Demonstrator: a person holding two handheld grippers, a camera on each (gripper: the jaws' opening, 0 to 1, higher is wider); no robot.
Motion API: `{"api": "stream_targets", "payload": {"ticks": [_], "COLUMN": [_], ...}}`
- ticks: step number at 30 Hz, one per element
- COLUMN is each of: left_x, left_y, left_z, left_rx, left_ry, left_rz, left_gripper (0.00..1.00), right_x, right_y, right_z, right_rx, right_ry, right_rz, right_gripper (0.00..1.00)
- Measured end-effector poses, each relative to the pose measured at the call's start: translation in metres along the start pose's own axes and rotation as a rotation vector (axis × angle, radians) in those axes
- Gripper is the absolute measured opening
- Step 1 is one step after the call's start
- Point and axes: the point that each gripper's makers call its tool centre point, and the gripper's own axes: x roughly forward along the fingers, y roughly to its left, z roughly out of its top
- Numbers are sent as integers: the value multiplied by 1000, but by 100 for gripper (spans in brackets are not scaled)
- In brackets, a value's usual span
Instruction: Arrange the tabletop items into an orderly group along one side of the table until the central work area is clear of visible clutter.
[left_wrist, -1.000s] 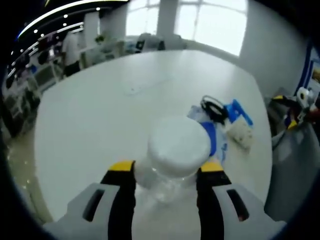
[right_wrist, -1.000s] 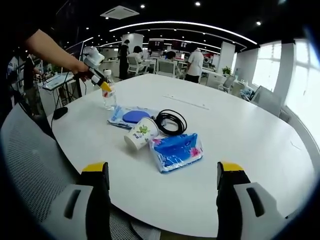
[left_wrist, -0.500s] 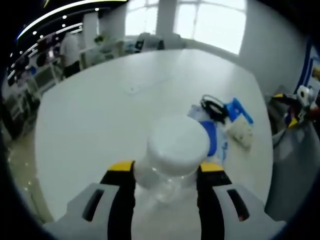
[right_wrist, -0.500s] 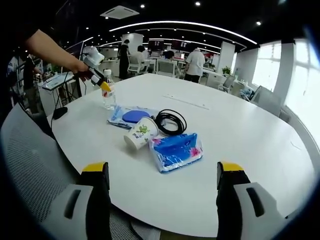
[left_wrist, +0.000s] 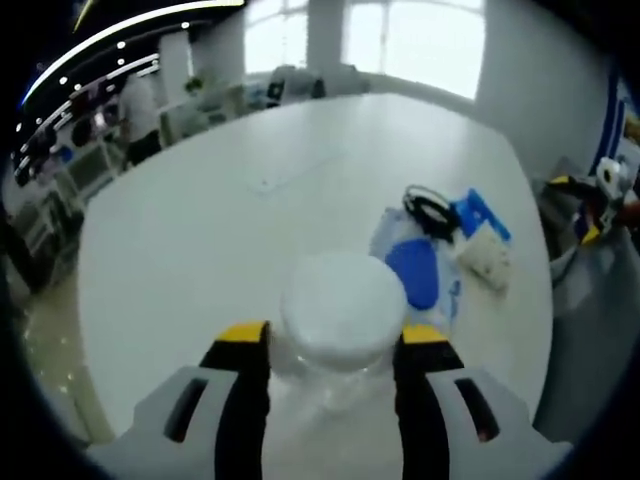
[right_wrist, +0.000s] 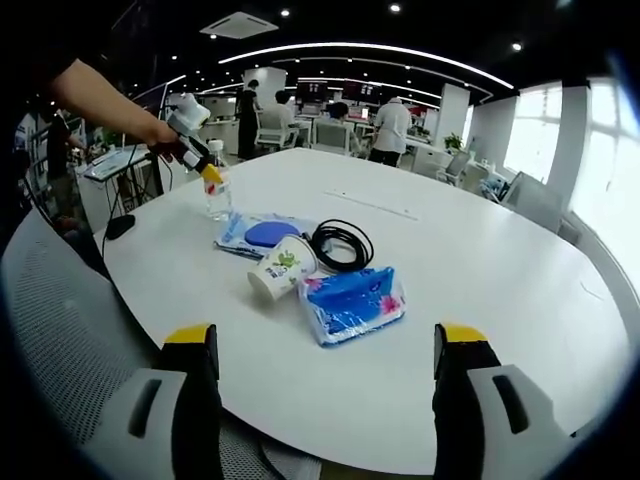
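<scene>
A clear plastic bottle (left_wrist: 338, 318) with a white cap stands between the yellow-tipped jaws of my left gripper (left_wrist: 333, 342), which is shut on its neck. In the right gripper view the same bottle (right_wrist: 216, 193) stands upright on the white table's left part, with the left gripper (right_wrist: 206, 168) gripping its top. A tipped paper cup (right_wrist: 283, 267), a black cable coil (right_wrist: 342, 244), a blue tissue pack (right_wrist: 352, 300) and a blue round thing (right_wrist: 267, 233) on a clear bag lie clustered beyond my right gripper (right_wrist: 325, 338), which is open and holds nothing.
The round white table (right_wrist: 480, 290) has wide bare room to the right and behind the cluster. A grey mesh chair back (right_wrist: 60, 330) stands at its near left edge. Desks, chairs and people fill the office behind. The right gripper (left_wrist: 577, 208) appears past the table's edge.
The left gripper view has shifted slightly, and the bottle cap now looks lower and smaller between the jaws. The right gripper and the cluster have not moved.
</scene>
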Motion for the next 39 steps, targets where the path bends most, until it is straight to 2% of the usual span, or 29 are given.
{"api": "stream_targets", "payload": {"ticks": [7, 14, 23, 26, 39], "left_x": [-5, -11, -25, -32, -57], "left_y": [0, -3, -8, -12, -22], "left_z": [7, 6, 6, 9, 6], "left_rx": [-1, 5, -16, -53, -110], "left_ry": [-22, -22, -54, -99, -175], "left_rz": [4, 7, 26, 23, 80], "left_gripper": [45, 49, 53, 55, 61], "right_x": [0, 0, -1, -1, -1], "right_y": [0, 0, 1, 2, 6], "right_z": [1, 2, 5, 5, 8], "right_rx": [0, 0, 2, 2, -6], "right_ry": [-3, -10, -26, -30, -47], "right_rz": [1, 2, 5, 6, 28], "right_gripper": [89, 89, 89, 89, 89]}}
